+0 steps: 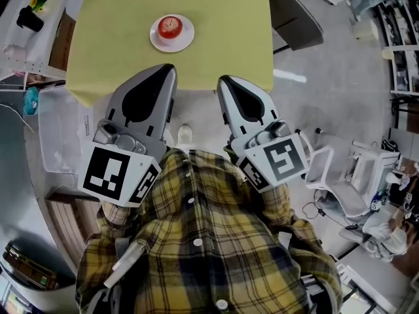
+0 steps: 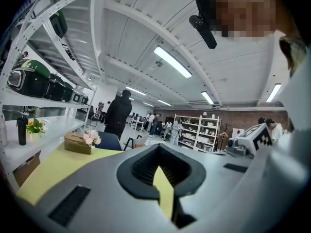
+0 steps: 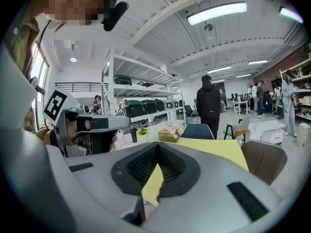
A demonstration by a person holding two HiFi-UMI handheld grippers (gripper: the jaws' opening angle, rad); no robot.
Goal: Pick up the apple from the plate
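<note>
While neither gripper had reached out over the tabletop, the task was judged to be at its approach step, with nothing grasped.

Yellow table (image 1: 124, 51) filled the upper part of the head view, and its near edge lay right at both gripper tips. The person's plaid shirt (image 1: 203, 241) took up the lower part of that view.

Left gripper (image 1: 169, 69): tip at the table's near edge, pointing roughly level. In the left gripper view its jaws met at the tips with nothing between them. Only a wedge of yellow tabletop showed through the gap behind the tips.

Right gripper (image 1: 224, 81): beside the left but apart from it, tip also at the near edge. Its jaws were likewise closed and empty in the right gripper view.

White plate (image 1: 157, 43): stood on the table well ahead of the grippers, closer to the left gripper's line than to the right's.

Red apple (image 1: 170, 26): sat in the middle of the plate, stem dimple up, untouched and well apart from both grippers.

Judgement: the next move called for one gripper, probably the left as the better aligned, to spread its jaws wider than the apple. It would then travel forward over the table and settle with a pad on either side of the fruit, above the plate rim. An off-centre close could roll the round apple or push the plate.
</note>
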